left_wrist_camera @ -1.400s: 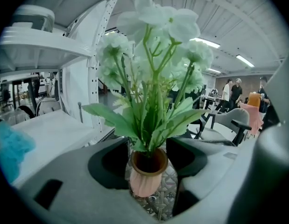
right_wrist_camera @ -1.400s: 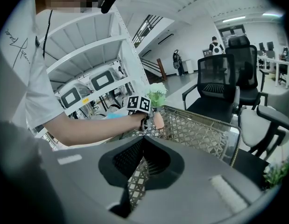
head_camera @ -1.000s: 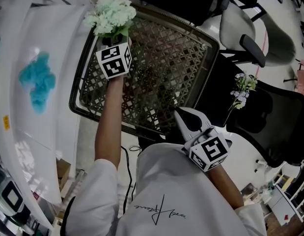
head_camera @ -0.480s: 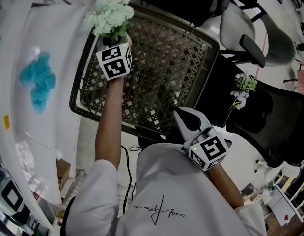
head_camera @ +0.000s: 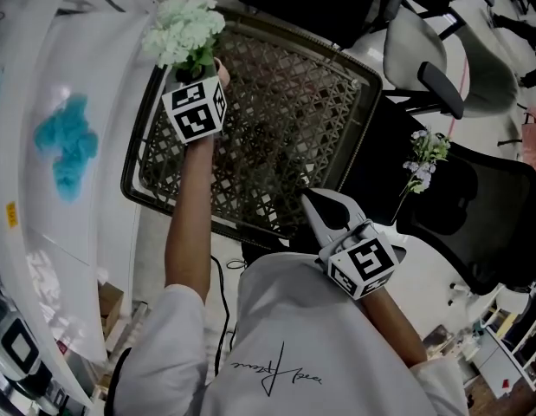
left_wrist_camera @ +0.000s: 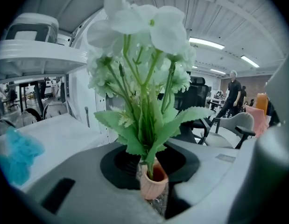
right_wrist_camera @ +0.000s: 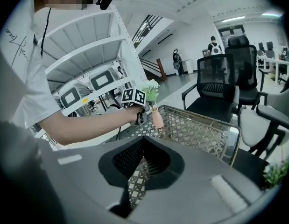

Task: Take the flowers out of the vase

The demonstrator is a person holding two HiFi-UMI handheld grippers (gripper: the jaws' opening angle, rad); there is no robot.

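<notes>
As the left jaws closed on the vase, the flowers stood in it

Where the head view looked down, the left gripper (head_camera: 198,83) reached to the far left corner of a dark, rimmed table of woven-looking metal lattice (head_camera: 285,120). It was half buried under a frothy bunch of pale green-white artificial flowers (head_camera: 183,29). A smooth white shelf (head_camera: 42,76) with a fuzzy turquoise tuft (head_camera: 67,141) ran just beside that corner. The right gripper (head_camera: 324,211) hovered by the table's near edge, its pointed white jaws together at the tips and empty. Off to the right, a thin sprig of small pale blossoms (head_camera: 426,159) showed over a black mesh office chair (head_camera: 484,215).

In the left gripper view, a small ribbed terracotta-pink vase (left_wrist_camera: 152,183) sat between the grey jaws, which had just been closing and pressed against its sides. Green stems and serrated leaves rose straight from its mouth and blocked the middle of the scene.

In the right gripper view, only lattice showed through the slit between the jaws. Beyond, the vase was upright over the table's far corner, in the other gripper's grip.
</notes>
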